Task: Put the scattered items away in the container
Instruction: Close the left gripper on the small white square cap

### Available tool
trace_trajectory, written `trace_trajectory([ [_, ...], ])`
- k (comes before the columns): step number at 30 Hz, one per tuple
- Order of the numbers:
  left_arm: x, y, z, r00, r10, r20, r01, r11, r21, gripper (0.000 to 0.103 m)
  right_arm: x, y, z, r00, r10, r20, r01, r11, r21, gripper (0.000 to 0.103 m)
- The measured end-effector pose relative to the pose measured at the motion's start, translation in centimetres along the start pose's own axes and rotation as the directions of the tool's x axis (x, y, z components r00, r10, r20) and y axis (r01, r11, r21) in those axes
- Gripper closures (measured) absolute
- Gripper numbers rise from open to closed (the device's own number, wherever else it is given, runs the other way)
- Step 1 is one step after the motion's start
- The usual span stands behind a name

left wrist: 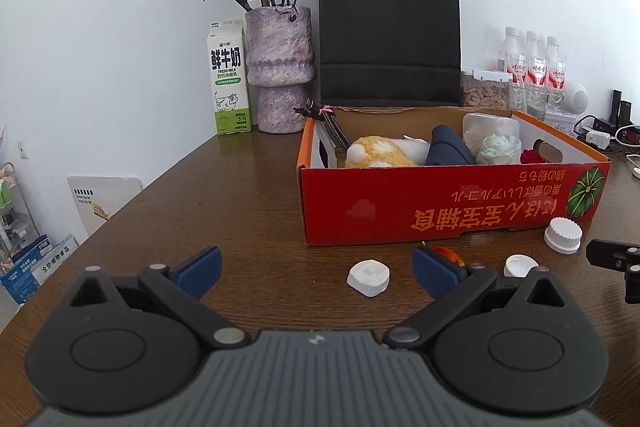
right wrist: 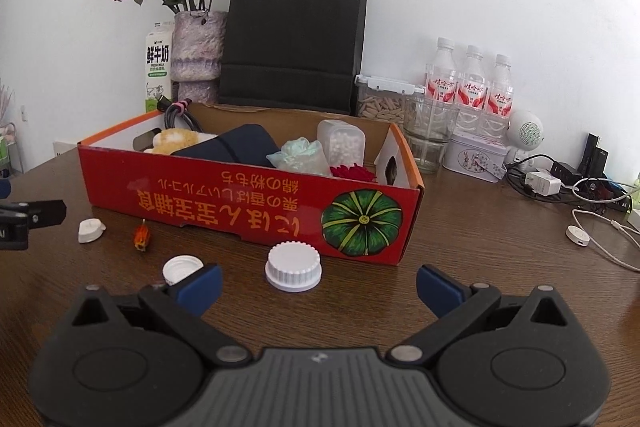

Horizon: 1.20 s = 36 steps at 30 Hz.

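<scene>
1. The red cardboard box [right wrist: 248,203] sits on the brown table [left wrist: 240,195], and it already holds a yellow plush toy [left wrist: 376,153], a dark blue pouch [right wrist: 232,147], a bundled black cable [right wrist: 180,117], a clear tub of white beads [right wrist: 344,143], a pale green crumpled thing [right wrist: 298,155] and a red flower [right wrist: 354,173].
2. Four items lie loose on the table in front of the box: a big ribbed white cap [right wrist: 293,267], a small white cap [right wrist: 182,268], a squarish white lid [left wrist: 368,277] and a small orange thing [right wrist: 141,237].
3. My left gripper [left wrist: 316,269] is spread wide and holds nothing; the squarish lid lies between its blue pads [left wrist: 202,267].
4. My right gripper [right wrist: 318,287] is also wide apart and empty, with the big ribbed cap just ahead between its fingers.
5. Behind the box stand a black paper bag [right wrist: 296,35], a vase of dried roses [left wrist: 280,67], a milk carton [left wrist: 228,79] and three water bottles [right wrist: 472,83].
</scene>
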State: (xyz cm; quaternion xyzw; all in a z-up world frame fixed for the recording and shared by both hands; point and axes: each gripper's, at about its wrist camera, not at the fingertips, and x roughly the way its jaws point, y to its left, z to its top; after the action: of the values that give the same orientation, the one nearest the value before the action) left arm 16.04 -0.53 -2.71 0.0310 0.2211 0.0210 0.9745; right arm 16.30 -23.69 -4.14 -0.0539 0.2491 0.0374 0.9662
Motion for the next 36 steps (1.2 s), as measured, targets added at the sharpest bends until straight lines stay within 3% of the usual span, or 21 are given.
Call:
trace_trajectory([
  [14,1.0,-0.1,0.0,0.998,-0.009,-0.066,0.01,1.0,0.014,0.0,2.9,-1.4,-0.4,0.984,0.03,-0.177,-0.014,0.996,0.092,0.0],
  [21,3.9,-0.1,0.1,0.977,-0.034,-0.211,0.034,0.999,-0.002,0.002,3.5,-1.4,-0.3,0.981,0.025,-0.19,-0.005,0.994,0.108,0.0],
  [24,5.0,0.0,0.5,0.973,-0.06,-0.225,0.056,0.998,-0.024,0.013,3.7,-1.2,-0.1,0.981,0.025,-0.191,-0.005,0.994,0.108,0.0],
  [27,5.4,-0.6,0.8,0.974,-0.09,-0.208,0.091,0.996,-0.007,0.032,4.0,-1.0,0.1,0.981,0.024,-0.191,-0.002,0.994,0.112,0.0],
  [29,5.4,-1.1,0.9,0.972,-0.127,-0.196,0.13,0.991,0.003,0.059,4.3,-1.0,0.2,0.981,0.019,-0.192,0.003,0.993,0.115,0.0],
  [31,5.1,-1.7,1.0,0.971,-0.144,-0.191,0.152,0.988,0.028,0.074,4.5,-0.9,0.4,0.981,0.017,-0.193,0.007,0.993,0.119,0.0],
  [36,5.1,-1.8,1.0,0.97,-0.151,-0.189,0.158,0.987,0.025,0.074,5.5,-0.7,0.9,0.981,0.0,-0.195,0.026,0.991,0.129,0.0],
])
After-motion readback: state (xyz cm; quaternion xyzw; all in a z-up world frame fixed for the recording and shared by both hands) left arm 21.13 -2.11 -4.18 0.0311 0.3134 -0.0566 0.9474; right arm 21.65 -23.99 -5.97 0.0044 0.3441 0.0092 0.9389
